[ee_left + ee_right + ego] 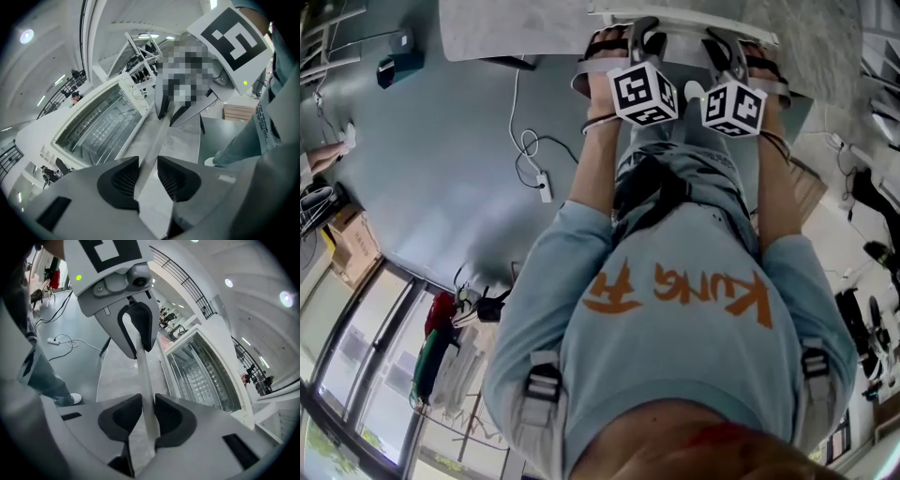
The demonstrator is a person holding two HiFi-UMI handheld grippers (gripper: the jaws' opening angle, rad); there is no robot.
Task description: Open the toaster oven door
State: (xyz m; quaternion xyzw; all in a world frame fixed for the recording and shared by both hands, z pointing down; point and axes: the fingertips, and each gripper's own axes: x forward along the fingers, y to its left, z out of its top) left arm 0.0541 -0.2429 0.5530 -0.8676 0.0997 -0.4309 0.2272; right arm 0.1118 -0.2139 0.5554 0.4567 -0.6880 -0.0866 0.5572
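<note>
blue t-shirt [675, 356], orange lettering [684, 284], grey shoulder straps [544, 380], black-and-white marker cubes [644, 94]

The white toaster oven [40, 136] has a smooth, glossy casing. Its clear glass door pane [101, 124] carries reflections, with shiny metal wire racks [201, 376] behind it. The slim white handle bar [144, 380] looks smooth and satin. The left gripper [147, 177] and right gripper [149, 412] are matt grey plastic with matt black pads, ribbed on the left one. The mottled grey worktop [185, 140] looks stone-like with a faint sheen.
</note>
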